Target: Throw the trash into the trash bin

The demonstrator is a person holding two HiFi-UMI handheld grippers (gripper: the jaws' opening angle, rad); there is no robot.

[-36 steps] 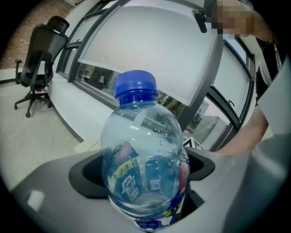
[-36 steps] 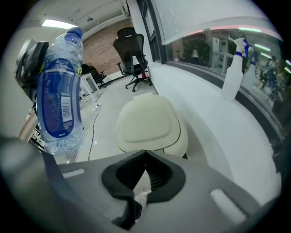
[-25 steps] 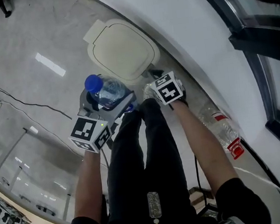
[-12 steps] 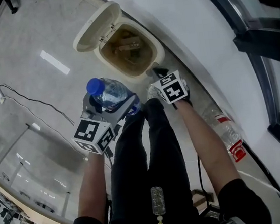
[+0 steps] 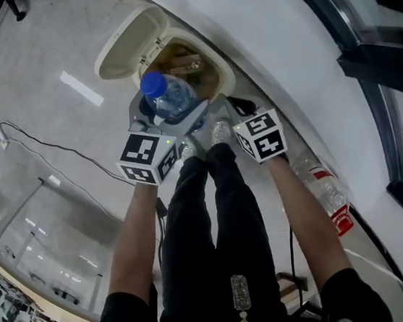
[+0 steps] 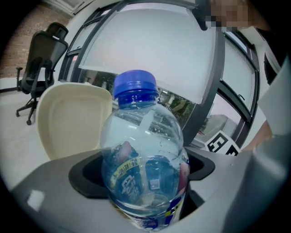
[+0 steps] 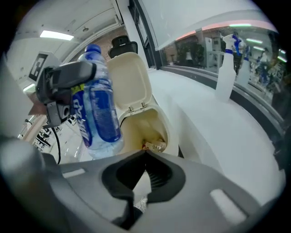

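While the left gripper (image 6: 145, 182) is clamped on the water bottle (image 5: 168, 95) at upper centre, over the near rim of the open trash bin (image 5: 226, 73), the right gripper (image 7: 145, 154) is closed and empty. Risk: released here, the bottle could glance off the rim onto the floor (image 5: 38, 140).

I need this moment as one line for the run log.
left gripper: shut on water bottle | right gripper: shut, empty | trash bin: lid open | water bottle: held near opening, not dropped

The floor (image 5: 22, 62) is grey and shiny, with a black cable (image 5: 46, 144) on it. A white ledge (image 5: 283, 52) runs beside dark-framed windows (image 5: 368, 63).
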